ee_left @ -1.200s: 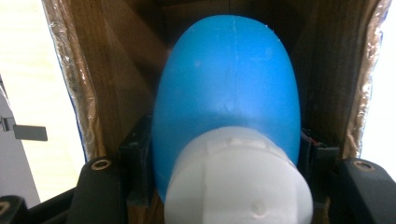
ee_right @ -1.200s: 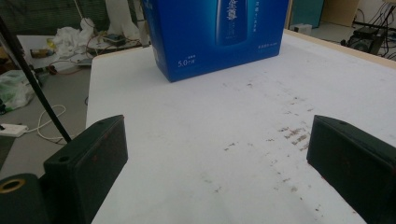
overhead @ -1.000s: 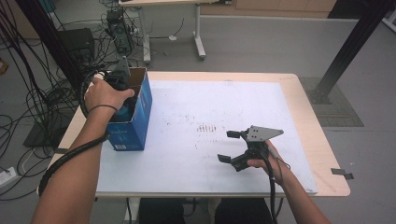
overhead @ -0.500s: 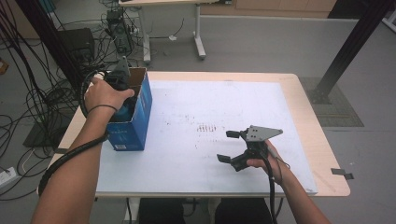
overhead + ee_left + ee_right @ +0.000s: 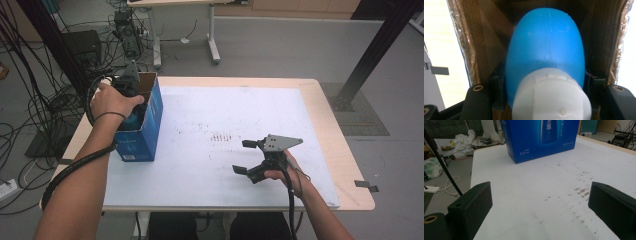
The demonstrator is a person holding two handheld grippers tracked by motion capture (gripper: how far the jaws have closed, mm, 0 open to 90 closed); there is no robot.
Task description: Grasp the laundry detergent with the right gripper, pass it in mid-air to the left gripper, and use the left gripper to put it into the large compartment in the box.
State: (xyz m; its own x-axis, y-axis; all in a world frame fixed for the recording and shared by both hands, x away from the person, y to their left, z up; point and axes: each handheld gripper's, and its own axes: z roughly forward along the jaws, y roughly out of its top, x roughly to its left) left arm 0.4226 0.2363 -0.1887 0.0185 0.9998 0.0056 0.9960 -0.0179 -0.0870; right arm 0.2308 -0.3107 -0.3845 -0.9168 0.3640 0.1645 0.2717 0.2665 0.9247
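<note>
Blue plastic bottle with a white cap point(image 5: 545, 53) sat clamped between the left gripper's point(image 5: 131, 82) jaws, inside the open-topped blue cardboard box point(image 5: 145, 132) at nine o'clock on the white-covered wooden table point(image 5: 320, 100). Gripping it by the shoulders just above the cap probably let it travel straight along the narrow brown interior without snagging the walls. The right gripper point(image 5: 252, 157), at about five o'clock, rested near the table's surface with jaws spread wide and empty, seemingly parked clear of the work.
</note>
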